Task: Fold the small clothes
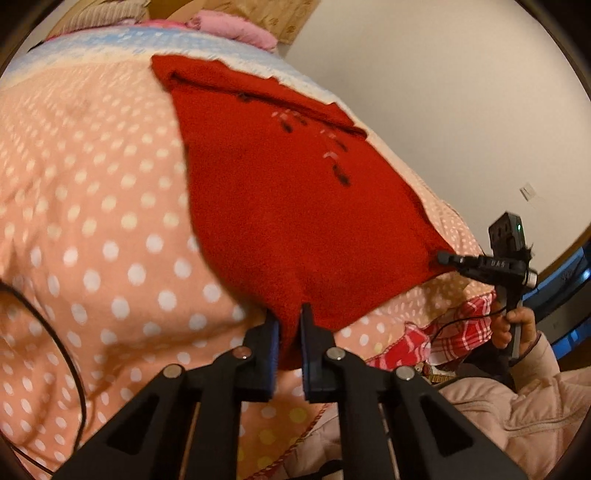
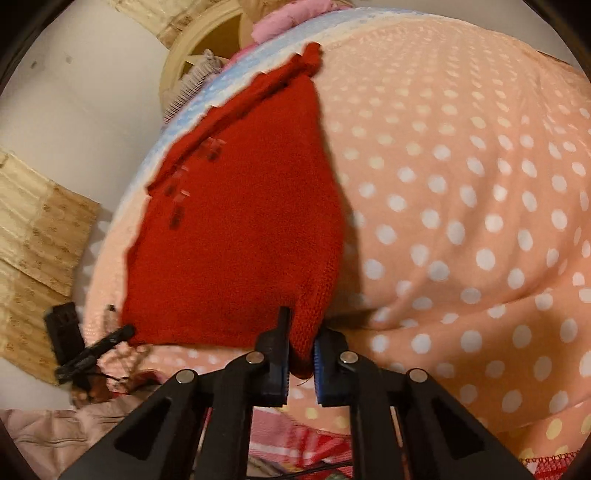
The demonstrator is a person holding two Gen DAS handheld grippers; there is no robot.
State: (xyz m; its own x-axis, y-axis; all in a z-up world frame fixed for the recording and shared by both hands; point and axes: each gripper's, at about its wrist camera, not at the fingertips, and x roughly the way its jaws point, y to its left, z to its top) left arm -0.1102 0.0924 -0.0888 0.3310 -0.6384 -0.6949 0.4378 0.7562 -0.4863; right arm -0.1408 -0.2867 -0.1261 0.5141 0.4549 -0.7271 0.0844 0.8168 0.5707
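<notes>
A small red knitted garment (image 1: 280, 192) lies spread flat on a peach blanket with white dots (image 1: 92, 221). It has a dark stitched pattern near its far end. In the left wrist view my left gripper (image 1: 290, 325) is shut on the garment's near corner, and red cloth bunches between the blue pads. My right gripper (image 1: 443, 257) pinches the other near corner at the right. In the right wrist view the garment (image 2: 236, 229) runs away from me. My right gripper (image 2: 303, 343) is shut on its near right corner, and my left gripper (image 2: 127, 331) holds the near left one.
A pink cloth (image 1: 240, 29) lies at the far end of the bed. A red plaid cloth (image 1: 461, 325) sits by the near edge. A person's hand (image 1: 517, 325) in a pale padded sleeve (image 1: 517, 413) holds the right gripper. A black cable (image 1: 55, 332) crosses the blanket on the left.
</notes>
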